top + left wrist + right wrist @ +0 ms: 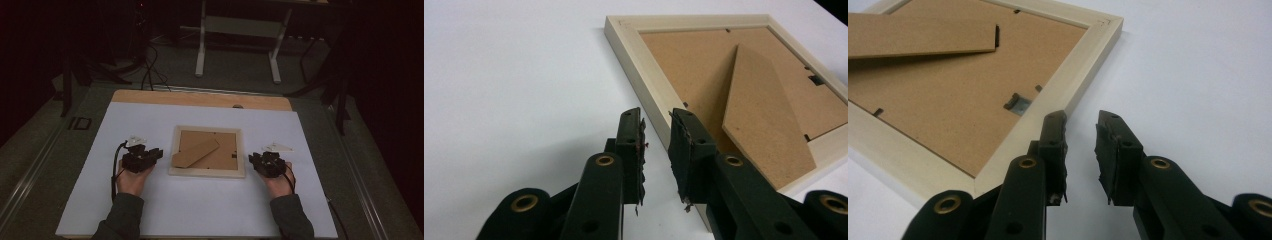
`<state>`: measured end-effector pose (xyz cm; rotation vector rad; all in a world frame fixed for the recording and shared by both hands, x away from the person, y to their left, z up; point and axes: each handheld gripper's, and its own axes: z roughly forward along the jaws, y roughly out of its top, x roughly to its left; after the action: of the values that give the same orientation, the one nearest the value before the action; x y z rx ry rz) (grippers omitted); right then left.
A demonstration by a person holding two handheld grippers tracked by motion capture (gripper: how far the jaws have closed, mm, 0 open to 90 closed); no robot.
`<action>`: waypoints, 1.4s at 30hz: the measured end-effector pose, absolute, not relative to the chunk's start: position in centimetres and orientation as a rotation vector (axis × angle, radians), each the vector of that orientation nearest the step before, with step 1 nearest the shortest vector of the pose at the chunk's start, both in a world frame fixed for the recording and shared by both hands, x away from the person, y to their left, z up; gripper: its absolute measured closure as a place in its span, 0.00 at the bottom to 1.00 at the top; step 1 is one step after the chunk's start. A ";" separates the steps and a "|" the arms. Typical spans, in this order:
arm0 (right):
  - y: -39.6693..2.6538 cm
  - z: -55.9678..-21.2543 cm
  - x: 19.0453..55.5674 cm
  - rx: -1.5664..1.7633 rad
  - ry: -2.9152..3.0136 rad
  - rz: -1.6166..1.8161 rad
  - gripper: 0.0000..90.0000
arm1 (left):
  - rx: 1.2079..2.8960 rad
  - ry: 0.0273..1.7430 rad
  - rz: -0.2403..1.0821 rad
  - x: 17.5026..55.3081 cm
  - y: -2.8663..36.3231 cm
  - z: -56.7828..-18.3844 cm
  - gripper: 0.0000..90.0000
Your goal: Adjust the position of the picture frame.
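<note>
While the picture frame (207, 151) lies face-down mid-worktop (150, 210) with its stand flap (196, 153) up, parked on either side, left gripper (159, 152) and right gripper (251, 159) both narrowly agape on nothing, probably lining up to grab opposite edges next.
</note>
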<state>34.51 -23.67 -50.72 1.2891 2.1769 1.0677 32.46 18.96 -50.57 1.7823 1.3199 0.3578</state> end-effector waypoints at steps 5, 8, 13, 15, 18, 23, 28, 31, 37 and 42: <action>-24.1 -50.7 34.6 1.304 2.165 1.082 0.80 | 1.777 1.310 0.355 32.4 19.1 -50.2 0.84; -24.2 -50.8 34.5 1.309 2.168 1.082 0.79 | 1.784 1.297 0.357 32.3 19.0 -49.9 0.83; -24.3 -50.7 34.4 1.299 2.169 1.081 0.79 | 1.786 1.273 0.363 32.3 18.7 -49.1 0.83; -24.2 -50.6 34.3 1.297 2.168 1.085 0.78 | 1.787 1.262 0.366 32.3 18.5 -48.8 0.82; -24.2 -50.4 34.2 1.289 2.169 1.089 0.78 | 1.790 1.244 0.364 32.4 18.2 -48.3 0.81; -24.0 -50.2 34.1 1.276 2.172 1.091 0.77 | 1.799 1.208 0.346 32.6 17.5 -47.6 0.77; -24.0 -50.1 34.1 1.271 2.170 1.092 0.77 | 1.816 1.181 0.325 32.9 16.9 -47.3 0.75; -24.0 -50.1 34.1 1.271 2.173 1.095 0.77 | 1.826 1.168 0.312 33.0 16.6 -47.1 0.74; -23.8 -50.0 34.0 1.254 2.182 1.092 0.76 | 1.848 1.145 0.301 33.3 15.8 -46.8 0.74; -23.7 -49.8 33.8 1.246 2.181 1.097 0.76 | 1.869 1.123 0.296 33.5 15.1 -46.6 0.73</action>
<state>33.84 -23.69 -49.82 1.2460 2.1815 1.0972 33.51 15.14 -46.61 1.8691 1.1231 0.2962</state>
